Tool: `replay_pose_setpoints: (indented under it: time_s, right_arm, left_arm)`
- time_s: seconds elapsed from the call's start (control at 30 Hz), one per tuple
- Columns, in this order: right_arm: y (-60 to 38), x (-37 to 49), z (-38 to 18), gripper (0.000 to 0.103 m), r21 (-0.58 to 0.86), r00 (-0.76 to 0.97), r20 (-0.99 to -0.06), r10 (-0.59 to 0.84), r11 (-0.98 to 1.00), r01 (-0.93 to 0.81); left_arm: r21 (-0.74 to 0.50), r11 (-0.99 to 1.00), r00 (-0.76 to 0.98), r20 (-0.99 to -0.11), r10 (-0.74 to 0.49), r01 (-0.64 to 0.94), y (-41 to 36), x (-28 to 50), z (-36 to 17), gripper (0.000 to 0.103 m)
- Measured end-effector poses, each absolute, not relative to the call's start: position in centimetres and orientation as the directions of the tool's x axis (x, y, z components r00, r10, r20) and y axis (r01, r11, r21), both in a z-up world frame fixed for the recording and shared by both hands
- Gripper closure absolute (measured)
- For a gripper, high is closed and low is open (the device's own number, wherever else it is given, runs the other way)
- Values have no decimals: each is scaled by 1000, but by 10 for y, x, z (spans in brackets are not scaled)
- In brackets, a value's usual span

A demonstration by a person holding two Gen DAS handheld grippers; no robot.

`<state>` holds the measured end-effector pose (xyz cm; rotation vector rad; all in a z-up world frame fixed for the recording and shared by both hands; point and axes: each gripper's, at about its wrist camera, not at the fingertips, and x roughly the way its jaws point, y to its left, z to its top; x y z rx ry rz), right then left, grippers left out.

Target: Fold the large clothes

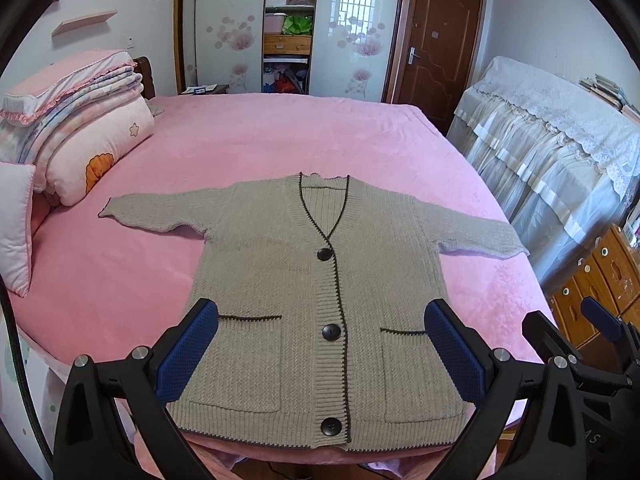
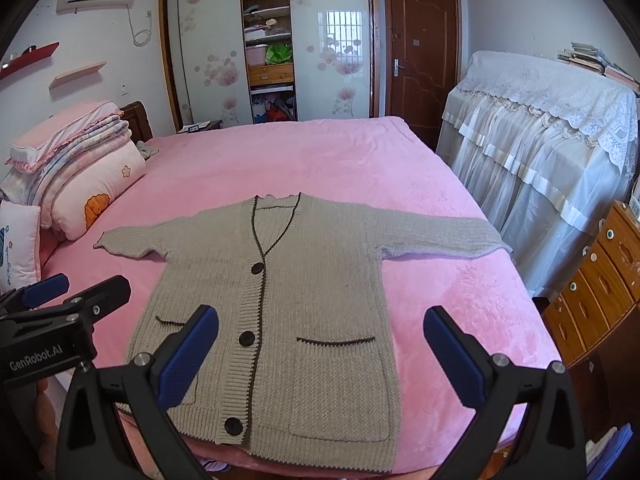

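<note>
The cardigan (image 1: 280, 264) is beige-grey ribbed knit with dark trim along placket and pocket tops, and black buttons (image 1: 331, 331). It lies on a plain pink bedspread (image 1: 280, 132); far left, the quilts (image 1: 80, 120) are pale pink with an orange cartoon and a flower. Gripper pads (image 2: 188, 360) are blue on black.

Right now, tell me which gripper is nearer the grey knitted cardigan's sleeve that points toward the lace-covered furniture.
Right. The right gripper hovers by the hem on that sleeve's side; the left gripper hovers on the far side.
</note>
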<state>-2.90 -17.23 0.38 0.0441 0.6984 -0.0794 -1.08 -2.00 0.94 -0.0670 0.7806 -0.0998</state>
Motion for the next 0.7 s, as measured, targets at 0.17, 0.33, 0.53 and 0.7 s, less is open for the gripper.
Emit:
replay_pose_setpoints:
  time_s: [0.17, 0.33, 0.53, 0.7]
  right_arm:
    - [-193, -30, 12, 0, 13, 792, -609, -49, 997, 72]
    - [-210, -24, 24, 0, 74, 835, -551, 0, 996, 48]
    - [-233, -19, 39, 0, 129, 880, -472, 48, 992, 15]
    - [-254, -7, 47, 0, 171, 883, -461, 87, 985, -8]
  left_arm:
    - [-80, 993, 712, -693, -116, 84, -35, -3, 16, 1]
    - [-68, 992, 729, -673, -124, 106, -51, 5, 26, 1]
    - [-56, 992, 743, -658, -124, 116, -68, 20, 37, 1]
    - [-26, 992, 774, -622, -115, 127, -84, 34, 53, 1]
